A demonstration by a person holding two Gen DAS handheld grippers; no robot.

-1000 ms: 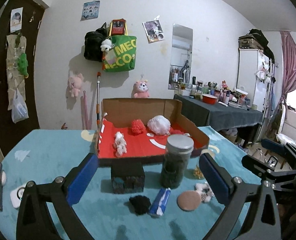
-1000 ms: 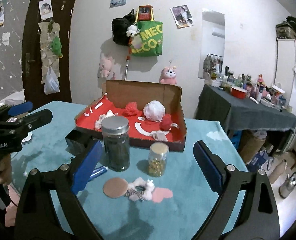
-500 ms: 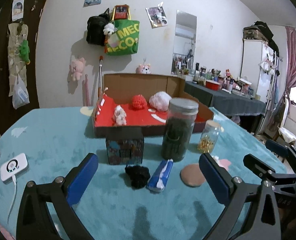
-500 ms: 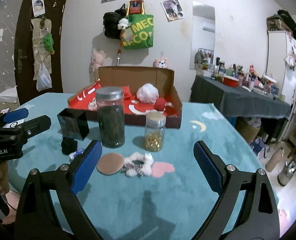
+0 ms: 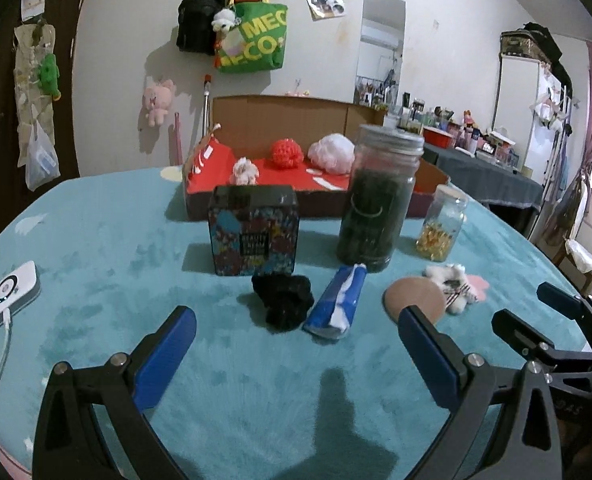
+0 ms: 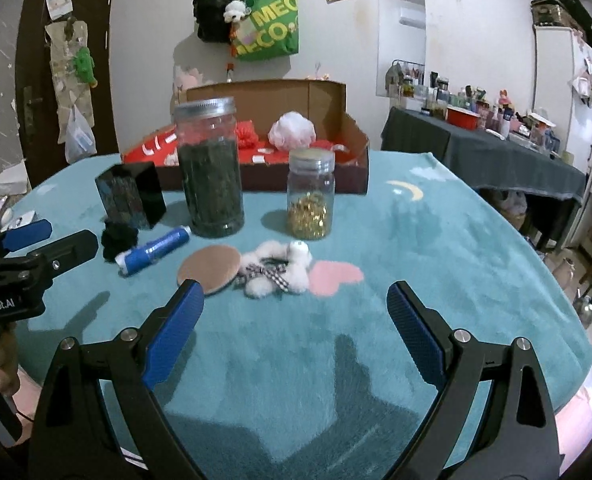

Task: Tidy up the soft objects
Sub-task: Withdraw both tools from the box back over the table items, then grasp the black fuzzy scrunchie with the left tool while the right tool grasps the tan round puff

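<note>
The black scrunchie (image 5: 283,305) lies at the centre of the left wrist frame on the teal tabletop (image 5: 96,280), touching a blue tube (image 5: 337,302) on its right and just in front of a patterned box (image 5: 254,236). In the right wrist frame, a white fluffy toy with a checked bow (image 6: 280,266) lies near the middle, touching a round tan pad (image 6: 210,269) on its left and beside a pink heart printed on the cloth. Behind these stand a tall jar of dark contents (image 6: 210,168) and a smaller jar of gold bits (image 6: 311,194). Farther back, in the upper middle of the frame, a cardboard box with a red lining (image 5: 280,178) holds a red knitted ball (image 5: 287,153), a white puff (image 5: 331,153) and a small pale plush (image 5: 244,171). The left tongs (image 5: 296,354) are spread wide and empty, low over the cloth before the scrunchie. The right tongs (image 6: 296,322) are likewise spread wide, holding nothing, before the fluffy toy. A white device with a cable (image 5: 10,294) lies at the left edge.
</note>
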